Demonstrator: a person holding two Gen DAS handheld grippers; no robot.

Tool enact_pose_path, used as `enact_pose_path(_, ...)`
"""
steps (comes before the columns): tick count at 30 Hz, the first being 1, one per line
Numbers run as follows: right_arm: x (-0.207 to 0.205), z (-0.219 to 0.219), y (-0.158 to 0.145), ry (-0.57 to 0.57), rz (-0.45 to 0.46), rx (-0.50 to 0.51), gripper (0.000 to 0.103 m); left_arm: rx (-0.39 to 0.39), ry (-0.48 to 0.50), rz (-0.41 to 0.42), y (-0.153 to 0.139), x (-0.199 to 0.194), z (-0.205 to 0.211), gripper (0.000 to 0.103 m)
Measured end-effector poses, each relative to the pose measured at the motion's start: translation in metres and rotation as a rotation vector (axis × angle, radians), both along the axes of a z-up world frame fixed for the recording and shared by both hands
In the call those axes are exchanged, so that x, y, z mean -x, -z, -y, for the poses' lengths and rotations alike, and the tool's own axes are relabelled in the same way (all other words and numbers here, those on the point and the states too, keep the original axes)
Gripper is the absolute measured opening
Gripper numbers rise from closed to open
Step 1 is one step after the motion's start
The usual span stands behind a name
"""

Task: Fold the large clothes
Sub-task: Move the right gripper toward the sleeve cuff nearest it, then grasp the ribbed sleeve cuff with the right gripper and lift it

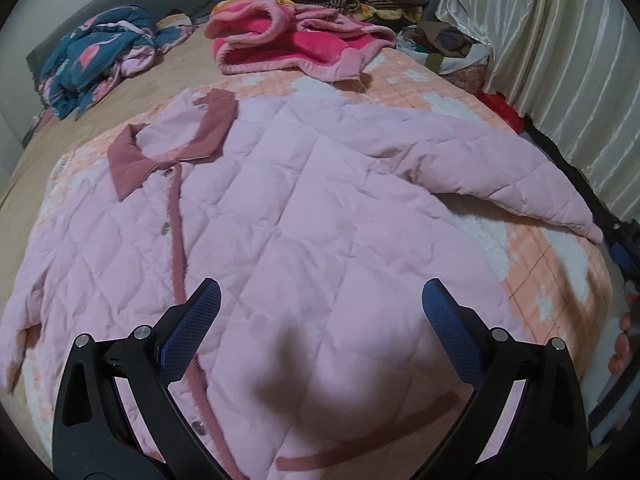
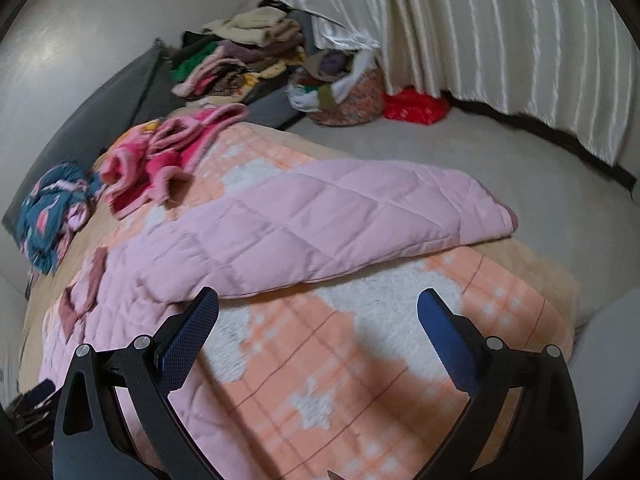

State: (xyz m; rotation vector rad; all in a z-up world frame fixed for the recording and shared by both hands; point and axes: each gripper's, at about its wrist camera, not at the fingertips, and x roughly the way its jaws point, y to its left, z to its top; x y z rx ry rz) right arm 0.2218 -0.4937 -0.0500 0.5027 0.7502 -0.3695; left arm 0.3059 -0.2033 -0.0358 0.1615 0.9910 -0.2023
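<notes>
A large pale pink quilted jacket point(image 1: 288, 216) lies face up and spread flat on the bed, its dusty-rose collar point(image 1: 168, 140) at the upper left and its buttoned front running down the left. One sleeve point(image 1: 500, 176) stretches out to the right; in the right wrist view that same sleeve point(image 2: 320, 224) crosses the middle. My left gripper point(image 1: 320, 300) hovers open over the jacket's lower body, holding nothing. Over the blanket just below the sleeve, my right gripper point(image 2: 318, 308) is open and empty too.
An orange and white checked blanket point(image 2: 340, 360) covers the bed. A bright pink fleece garment point(image 1: 288, 44) and a crumpled blue patterned garment point(image 1: 100, 56) lie at the far side. Folded clothes point(image 2: 240, 56) are stacked beyond, beside a basket point(image 2: 344, 92) and cream curtains point(image 2: 500, 40).
</notes>
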Motion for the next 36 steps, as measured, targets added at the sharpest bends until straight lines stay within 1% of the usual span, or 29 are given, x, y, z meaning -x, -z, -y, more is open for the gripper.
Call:
enact_pose_path(3, -0.009, 0.018, 0.012, 0.059, -0.021, -0.022, 0.099, -0.038, -0.001, 0.021, 0.0, -0.007, 0.009, 0.095)
enact_pose_path(7, -0.018, 0.045, 0.028, 0.147, -0.042, -0.101, 0.099, -0.036, -0.001, 0.019, -0.001, -0.017, 0.014, 0.095)
enact_pose_path(11, -0.027, 0.067, 0.04, 0.225, -0.061, -0.137, 0.099, -0.041, -0.005, 0.028, -0.003, -0.023, 0.014, 0.095)
enact_pose_path(14, -0.037, 0.087, 0.057, 0.294, -0.093, -0.227, 0.099, -0.047, -0.017, 0.032, -0.004, -0.028, 0.008, 0.095)
enact_pose_path(16, -0.041, 0.102, 0.07, 0.344, -0.114, -0.299, 0.095, -0.047, -0.019, 0.029, -0.006, -0.03, 0.004, 0.095)
enact_pose_path(19, -0.043, 0.117, 0.076, 0.4, -0.093, -0.328, 0.091, -0.038, -0.032, 0.031, -0.008, -0.032, -0.008, 0.095)
enact_pose_path(20, -0.044, 0.121, 0.077, 0.411, -0.08, -0.333, 0.086, -0.042, -0.037, 0.038, -0.008, -0.032, -0.01, 0.095)
enact_pose_path(21, -0.046, 0.125, 0.078, 0.417, -0.075, -0.333, 0.08, -0.049, -0.043, 0.053, -0.01, -0.031, -0.015, 0.095)
enact_pose_path(22, -0.048, 0.129, 0.079, 0.424, -0.076, -0.318, 0.064, -0.054, -0.047, 0.061, -0.01, -0.03, -0.018, 0.095)
enact_pose_path(23, -0.048, 0.133, 0.081, 0.426, -0.065, -0.323, 0.055, -0.059, -0.048, 0.062, -0.01, -0.03, -0.021, 0.095)
enact_pose_path(24, -0.046, 0.137, 0.082, 0.422, -0.04, -0.338, 0.05, -0.06, -0.049, 0.054, -0.01, -0.031, -0.025, 0.095)
enact_pose_path(25, -0.047, 0.139, 0.082, 0.415, -0.027, -0.338, 0.041, -0.063, -0.063, 0.04, -0.01, -0.032, -0.031, 0.095)
enact_pose_path(26, -0.048, 0.141, 0.079, 0.397, -0.007, -0.329, 0.034, -0.062, -0.071, 0.036, -0.01, -0.032, -0.034, 0.095)
enact_pose_path(29, -0.047, 0.139, 0.055, 0.333, 0.041, -0.273, 0.027, -0.049, -0.093, 0.046, -0.02, -0.033, -0.048, 0.095)
enact_pose_path(32, -0.051, 0.129, 0.019, 0.249, 0.099, -0.164, 0.025, -0.026, -0.117, 0.065, -0.035, -0.032, -0.058, 0.095)
enact_pose_path(36, -0.052, 0.109, -0.028, 0.148, 0.181, -0.076, 0.024, -0.014, -0.122, 0.099, -0.055, -0.028, -0.064, 0.095)
